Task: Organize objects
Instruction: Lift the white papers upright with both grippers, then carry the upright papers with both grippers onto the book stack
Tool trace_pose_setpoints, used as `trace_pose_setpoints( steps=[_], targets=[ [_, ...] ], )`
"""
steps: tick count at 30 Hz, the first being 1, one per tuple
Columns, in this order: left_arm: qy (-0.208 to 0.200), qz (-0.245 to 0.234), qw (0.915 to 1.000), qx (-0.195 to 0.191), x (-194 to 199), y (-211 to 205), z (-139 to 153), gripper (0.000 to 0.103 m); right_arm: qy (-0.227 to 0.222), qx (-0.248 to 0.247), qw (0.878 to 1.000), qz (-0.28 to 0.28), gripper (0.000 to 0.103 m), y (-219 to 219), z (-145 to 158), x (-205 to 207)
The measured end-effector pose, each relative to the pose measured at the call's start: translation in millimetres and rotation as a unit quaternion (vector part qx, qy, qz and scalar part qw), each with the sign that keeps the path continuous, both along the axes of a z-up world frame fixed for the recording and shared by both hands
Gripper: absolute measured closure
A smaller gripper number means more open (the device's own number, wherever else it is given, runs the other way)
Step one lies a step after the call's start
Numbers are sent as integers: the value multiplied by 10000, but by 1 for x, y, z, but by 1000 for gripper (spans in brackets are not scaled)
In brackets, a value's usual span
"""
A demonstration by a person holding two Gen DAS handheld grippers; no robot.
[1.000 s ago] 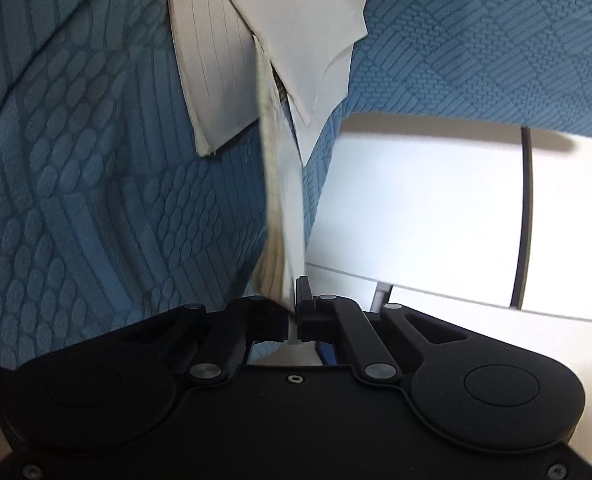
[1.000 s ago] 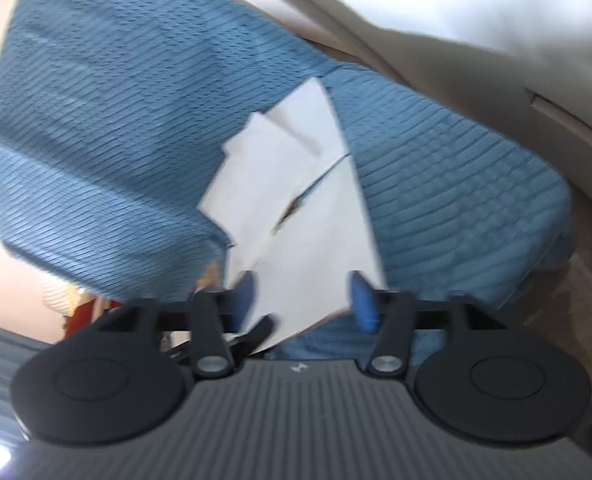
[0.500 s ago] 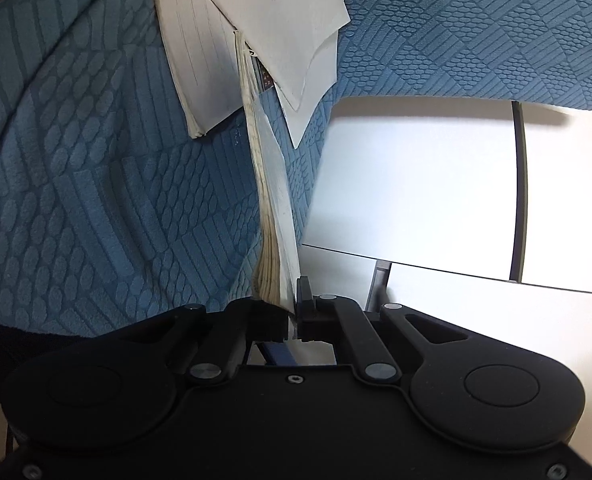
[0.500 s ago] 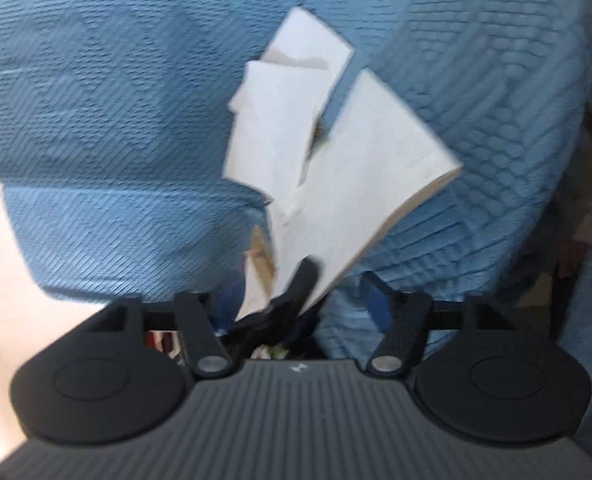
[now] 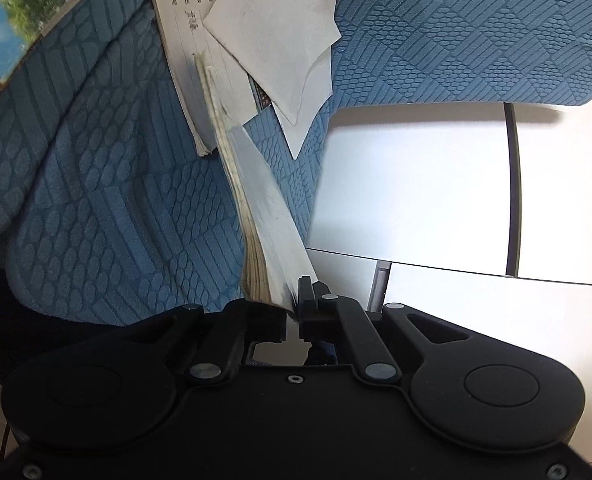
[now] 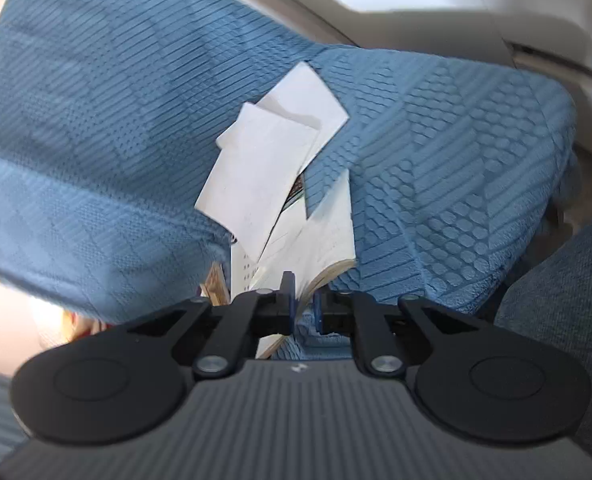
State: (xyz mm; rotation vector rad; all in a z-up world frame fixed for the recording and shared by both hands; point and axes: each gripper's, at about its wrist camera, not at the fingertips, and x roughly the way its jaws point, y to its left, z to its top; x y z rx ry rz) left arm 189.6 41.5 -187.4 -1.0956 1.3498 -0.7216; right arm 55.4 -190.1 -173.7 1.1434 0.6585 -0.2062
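The left hand-held gripper (image 5: 291, 312) pinches a thin booklet (image 5: 255, 200) by its corner, edge-on above the blue cushion (image 5: 95, 200); its cover cannot be read. Behind it, a lined pad (image 5: 187, 40) lies under loose white sheets (image 5: 271, 36) that hide most of its writing. The right hand-held gripper (image 6: 304, 312) is closing, with the booklet's (image 6: 320, 240) lower edge between its pads; contact is hard to judge through blur. A picture book (image 5: 11, 20) is cut off top left.
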Motion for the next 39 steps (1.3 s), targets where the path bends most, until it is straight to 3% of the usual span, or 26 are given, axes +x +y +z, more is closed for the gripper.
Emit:
trace_pose_setpoints(
  steps=[5, 18, 30, 39],
  targets=[
    [-184, -25, 9995, 237, -8, 15, 24, 97, -22, -101, 9998, 180, 92, 12, 14, -3],
    [-611, 140, 9974, 344, -17, 64, 96, 94, -374, -649, 9950, 663, 92, 56, 86, -3],
    [-1248, 416, 9905, 396, 4, 125, 152, 94, -787, -915, 9885, 908, 92, 100, 137, 31],
    [-1406, 666, 9868, 448, 28, 175, 172, 94, -940, -1066, 9839, 1079, 92, 140, 156, 63]
  ],
)
